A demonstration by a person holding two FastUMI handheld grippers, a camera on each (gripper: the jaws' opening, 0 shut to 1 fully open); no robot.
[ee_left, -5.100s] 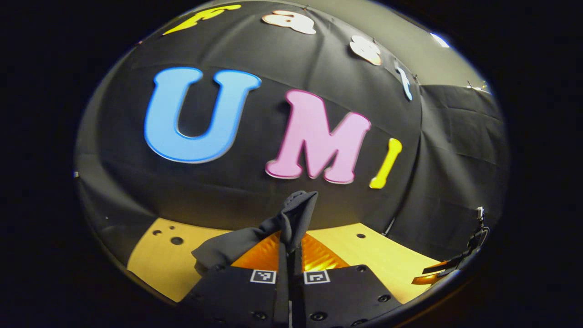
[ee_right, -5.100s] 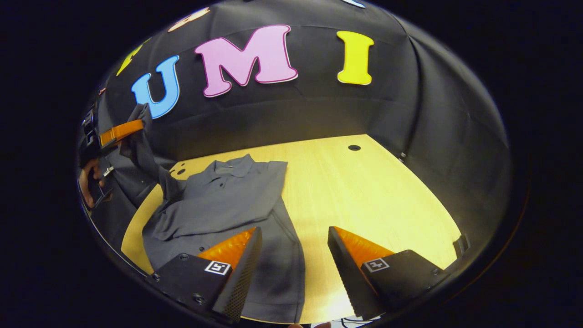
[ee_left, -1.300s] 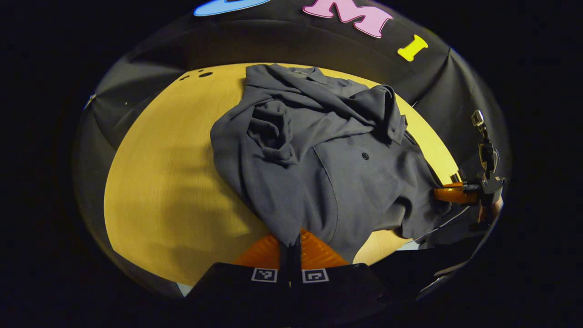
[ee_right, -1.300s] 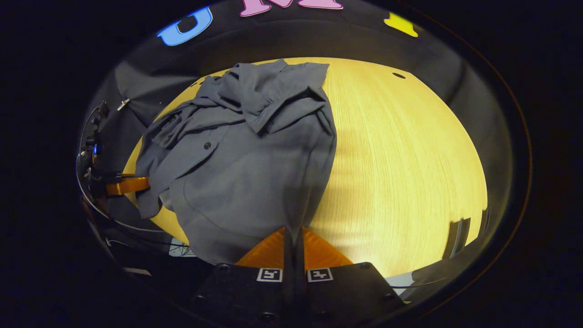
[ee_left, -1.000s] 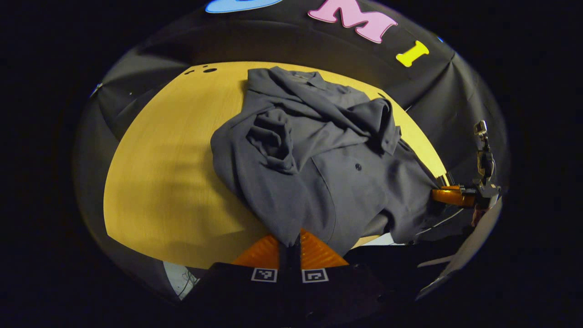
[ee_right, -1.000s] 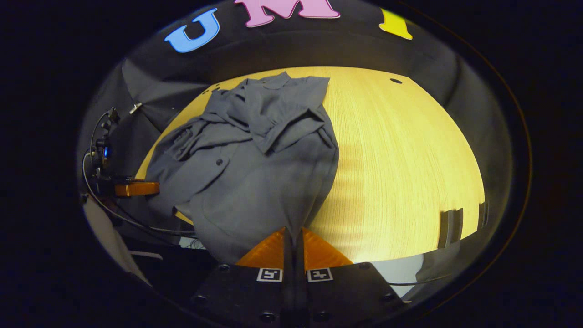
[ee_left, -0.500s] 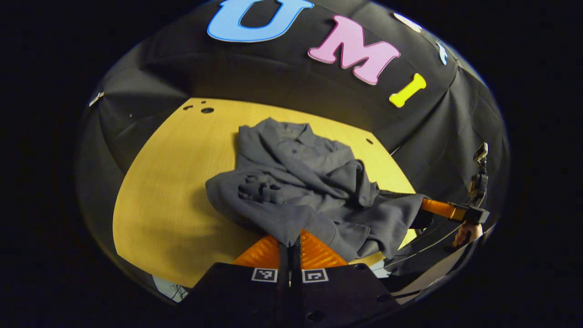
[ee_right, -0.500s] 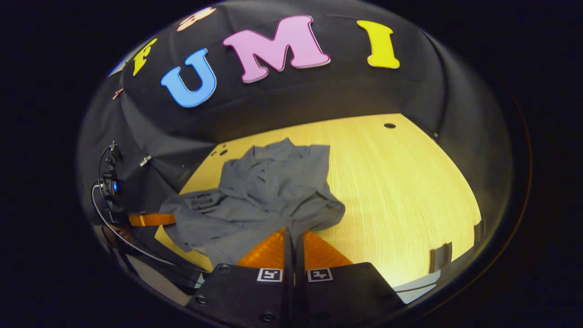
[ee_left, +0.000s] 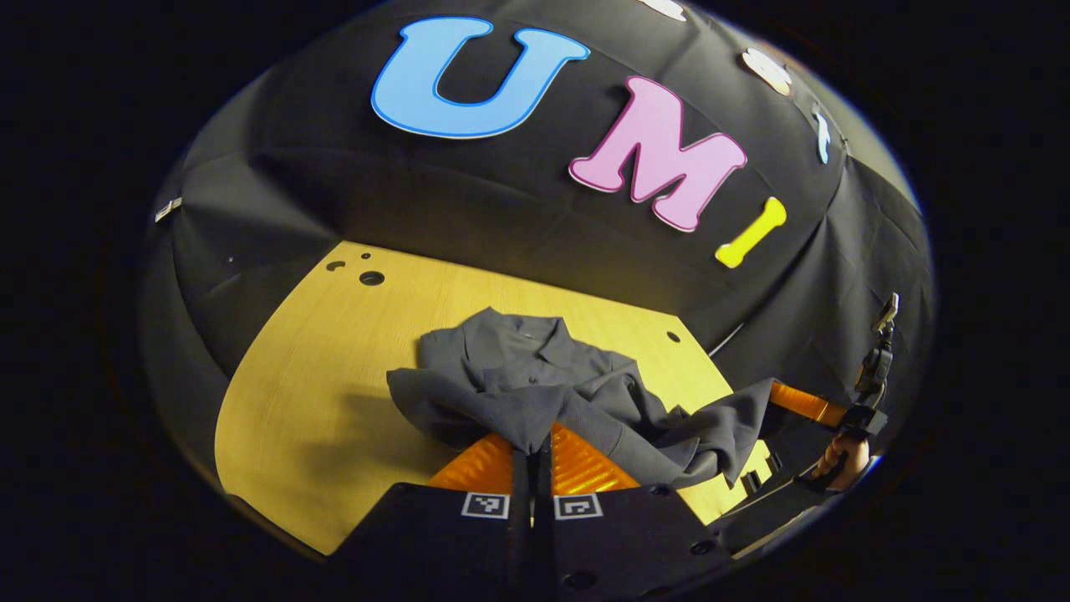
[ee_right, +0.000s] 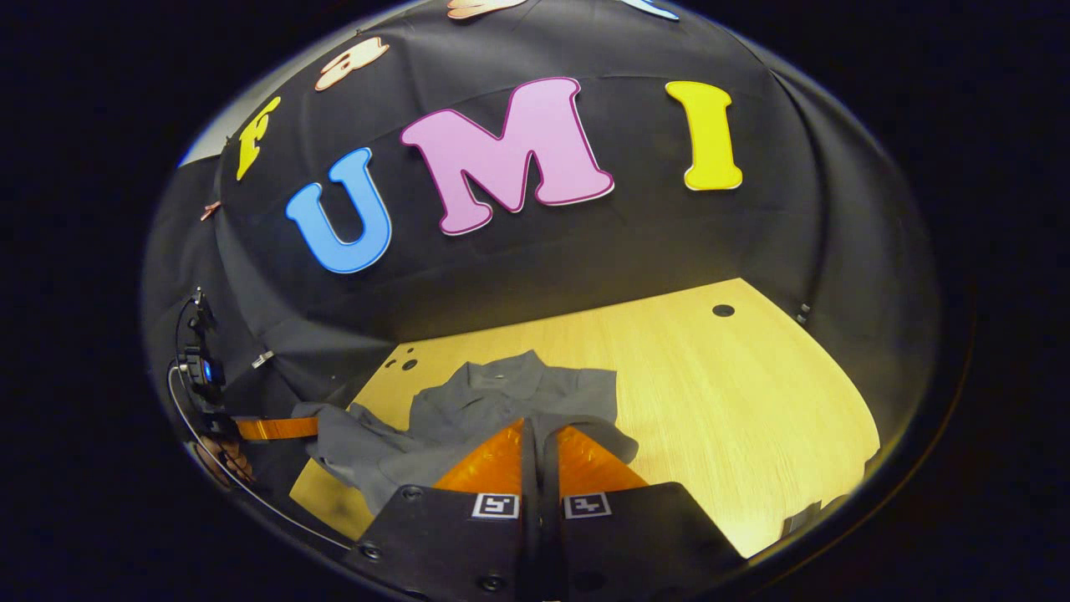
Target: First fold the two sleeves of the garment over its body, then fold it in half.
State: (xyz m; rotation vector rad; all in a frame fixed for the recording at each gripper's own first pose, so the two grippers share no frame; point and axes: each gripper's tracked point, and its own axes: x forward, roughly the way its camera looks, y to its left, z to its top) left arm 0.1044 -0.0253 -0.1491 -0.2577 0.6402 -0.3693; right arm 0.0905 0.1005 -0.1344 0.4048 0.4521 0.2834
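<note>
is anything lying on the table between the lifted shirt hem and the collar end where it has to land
Nothing visible does. Both the left gripper and the right gripper have their jaws closed on the shirt hem, and past it only the shirt's own body and collar lie on the bare wooden table.

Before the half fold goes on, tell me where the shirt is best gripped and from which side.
Best gripped as now, I'd judge: both bottom hem corners of the shirt, from the near table edge. The collar lies far, so the hem carries toward it. Left tongs and right tongs are each shut on a corner.
</note>
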